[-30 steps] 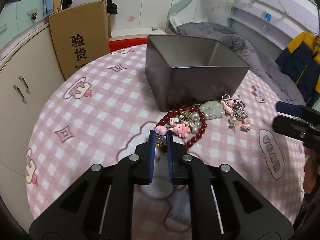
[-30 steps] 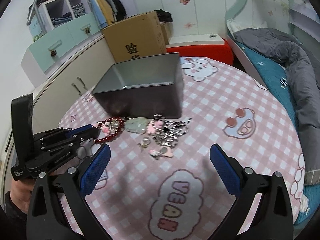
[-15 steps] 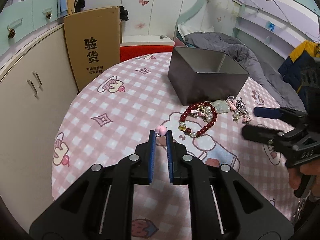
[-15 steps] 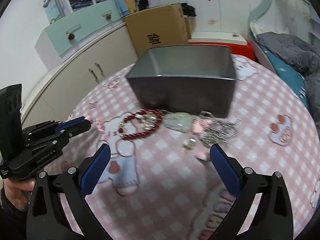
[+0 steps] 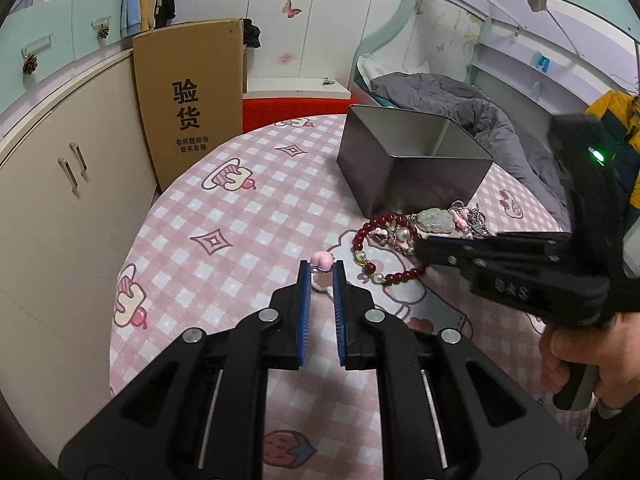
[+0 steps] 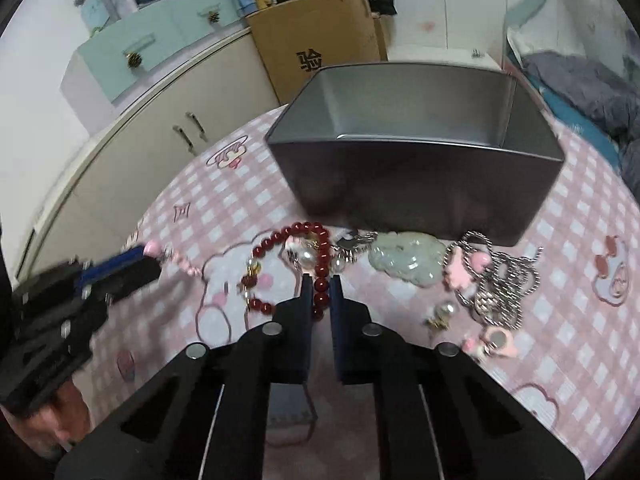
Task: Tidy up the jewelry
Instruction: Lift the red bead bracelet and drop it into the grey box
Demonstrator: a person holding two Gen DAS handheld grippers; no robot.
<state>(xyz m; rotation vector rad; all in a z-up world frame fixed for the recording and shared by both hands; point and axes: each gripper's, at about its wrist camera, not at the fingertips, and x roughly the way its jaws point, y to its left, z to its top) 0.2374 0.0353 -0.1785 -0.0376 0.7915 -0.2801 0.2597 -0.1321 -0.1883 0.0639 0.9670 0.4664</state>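
Observation:
My left gripper (image 5: 320, 270) is shut on a pink bead charm (image 5: 321, 261) and holds it above the pink checked tablecloth (image 5: 224, 216), left of the pile; it shows in the right wrist view too (image 6: 152, 249). My right gripper (image 6: 320, 285) is shut on the red bead bracelet (image 6: 320, 258), which lies in front of the grey metal tin (image 6: 416, 168). In the left wrist view the bracelet (image 5: 362, 236) lies by the tin (image 5: 412, 160). A pale green jade pendant (image 6: 406, 258) and silver chains (image 6: 500, 280) lie to the right.
A cardboard box (image 5: 190, 96) leans against the beige cabinet (image 5: 60, 168) at the table's far left. A bed with grey bedding (image 5: 448, 100) lies behind the tin. Small pink and pearl charms (image 6: 490, 340) lie near the front right.
My right gripper went from wide open to shut and came in onto the red bracelet. My left gripper pulled further back from the pile with the pink charm.

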